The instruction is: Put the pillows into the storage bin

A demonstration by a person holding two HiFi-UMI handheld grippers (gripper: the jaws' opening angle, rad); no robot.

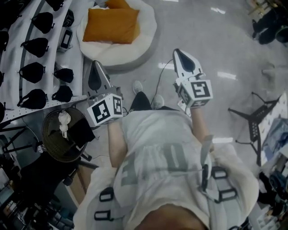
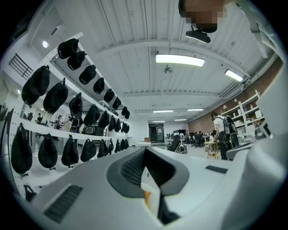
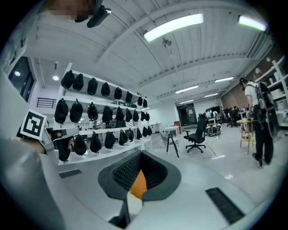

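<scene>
Head view: rear orange pillow clipped by top edge; person's torso hides the floor under it. Right gripper view: only an orange sliver shows past the right tool, can't tell which pillow. Left gripper view: distant people too small to make out.

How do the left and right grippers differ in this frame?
The left gripper is close beside the rack of black bags, while the right gripper is out over open floor. The right gripper also reaches further up the head view than the left gripper. Both are white, carry a marker cube, and have their jaws shut with nothing held.
</scene>
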